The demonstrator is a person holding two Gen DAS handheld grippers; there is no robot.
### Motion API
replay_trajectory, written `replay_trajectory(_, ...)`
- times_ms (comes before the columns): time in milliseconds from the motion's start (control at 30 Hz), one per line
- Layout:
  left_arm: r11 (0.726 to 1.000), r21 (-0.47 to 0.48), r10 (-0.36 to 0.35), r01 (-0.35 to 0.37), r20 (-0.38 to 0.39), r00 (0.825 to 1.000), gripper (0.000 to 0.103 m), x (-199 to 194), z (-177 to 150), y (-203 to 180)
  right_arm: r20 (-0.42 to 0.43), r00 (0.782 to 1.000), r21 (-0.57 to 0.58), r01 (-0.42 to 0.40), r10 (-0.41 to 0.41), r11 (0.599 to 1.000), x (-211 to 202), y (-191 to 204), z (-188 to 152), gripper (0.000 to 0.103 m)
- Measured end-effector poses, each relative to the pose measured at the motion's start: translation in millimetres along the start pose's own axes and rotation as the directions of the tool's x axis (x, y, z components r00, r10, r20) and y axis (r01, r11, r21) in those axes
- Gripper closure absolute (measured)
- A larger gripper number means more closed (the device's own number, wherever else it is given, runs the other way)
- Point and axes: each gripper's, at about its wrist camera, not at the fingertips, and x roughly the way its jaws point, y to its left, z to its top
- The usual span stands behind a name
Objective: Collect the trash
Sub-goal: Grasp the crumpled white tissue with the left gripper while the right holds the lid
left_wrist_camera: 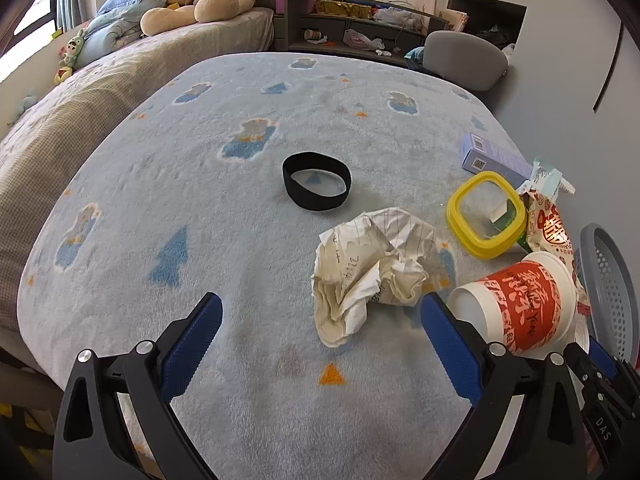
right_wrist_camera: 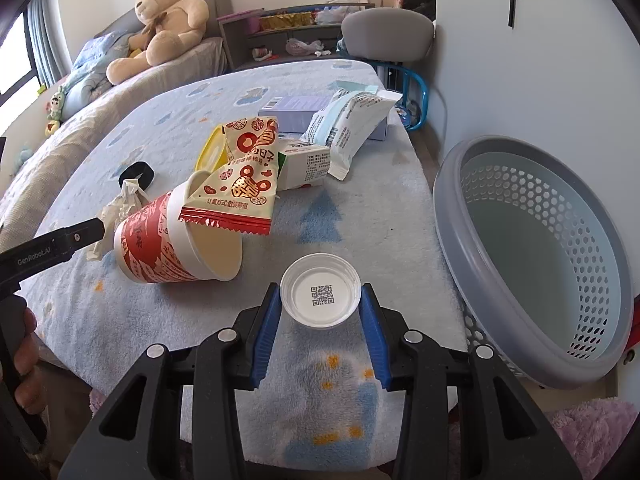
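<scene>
1. Bedroom clutter lies on a desk (right_wrist_camera: 360,216) under a fleecy blue cover, with the grey basket (right_wrist_camera: 532,264) at its 3 o'clock edge, probably placed there to catch trash.
2. Right claw (right_wrist_camera: 320,304) is clamped on a white lid (right_wrist_camera: 320,295), its QR code facing up.
3. Left claw (left_wrist_camera: 320,312) gapes wide, empty, the crumpled paper (left_wrist_camera: 368,268) lying at 12 o'clock, probably next.
4. Red noodle cup (right_wrist_camera: 176,240) lies tipped over, a snack wrapper (right_wrist_camera: 240,184) resting on it.

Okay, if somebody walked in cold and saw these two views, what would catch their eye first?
Probably the white round lid with a QR code, sitting between the right gripper fingers. Next, the tipped red-and-white paper cup on the blue blanket, with crumpled paper ahead of the open left gripper. The grey perforated basket gapes at the right.
</scene>
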Motion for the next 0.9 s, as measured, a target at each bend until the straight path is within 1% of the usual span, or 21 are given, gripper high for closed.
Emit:
replay_trajectory(133, 1.000, -0.012, -0.001, 0.001, -0.005, 1.000, 0.008, 9.0, 6.9, 2.9, 0.000, 1.000, -0.002, -0.004, 0.004, 1.000, 0.5, 0.6, -0.3, 0.064)
replay_trajectory(333, 0.999, -0.012, -0.031, 0.031, -0.018, 0.999, 0.009, 20.9, 11.6, 6.6, -0.001, 1.000, 0.000, -0.008, 0.008, 1.000, 1.2, 0.6, -0.4, 0.064)
replay_trajectory(367, 0.999, -0.008, -0.037, 0.037, -0.019, 0.999, 0.011, 22.3, 11.3, 6.7, 0.000, 1.000, 0.001, -0.009, 0.009, 1.000, 1.3, 0.5, -0.3, 0.064)
replay_trajectory(400, 0.999, -0.004, -0.043, 0.043, -0.024, 0.999, 0.019, 24.2, 10.8, 6.8, 0.000, 1.000, 0.002, -0.010, 0.010, 1.000, 1.2, 0.6, -0.2, 0.064)
replay_trajectory(433, 0.998, -0.003, -0.061, 0.061, -0.033, 0.998, 0.024, 26.2, 10.1, 7.1, 0.001, 1.000, 0.002, -0.012, 0.012, 1.000, 1.1, 0.9, -0.2, 0.064)
replay_trajectory(500, 0.994, -0.017, -0.112, 0.111, -0.037, 0.993, 0.037, 27.0, 8.8, 9.1, 0.002, 1.000, 0.000, -0.012, 0.012, 1.000, 0.7, 1.1, -0.5, 0.064)
replay_trajectory(533, 0.991, -0.019, -0.133, 0.132, -0.037, 0.990, 0.041, 26.4, 8.7, 9.1, 0.002, 1.000, -0.001, -0.013, 0.013, 1.000, 0.4, 1.6, -0.5, 0.064)
replay_trajectory(600, 0.984, -0.016, -0.179, 0.178, -0.042, 0.983, 0.063, 24.6, 8.6, 6.8, 0.005, 1.000, -0.002, -0.014, 0.014, 1.000, -0.4, 1.5, -0.3, 0.064)
replay_trajectory(667, 0.983, -0.002, -0.182, 0.182, -0.034, 0.983, 0.070, 20.6, 8.2, 2.8, 0.010, 1.000, -0.003, -0.015, 0.015, 1.000, -2.3, 2.3, -0.3, 0.064)
replay_trajectory(833, 0.985, 0.012, -0.173, 0.173, -0.022, 0.985, 0.076, 12.4, 6.3, 0.4, 0.017, 1.000, -0.002, -0.019, 0.019, 1.000, -6.1, 2.5, 0.0, 0.064)
replay_trajectory(867, 0.985, 0.011, -0.170, 0.170, -0.017, 0.985, 0.080, 9.9, 6.2, 1.3, 0.018, 1.000, -0.001, -0.019, 0.019, 1.000, -6.9, 2.3, -0.1, 0.064)
replay_trajectory(900, 0.985, 0.009, -0.170, 0.170, -0.012, 0.985, 0.080, 7.1, 6.3, 2.1, 0.019, 1.000, -0.001, -0.020, 0.020, 1.000, -7.7, 2.1, -0.1, 0.064)
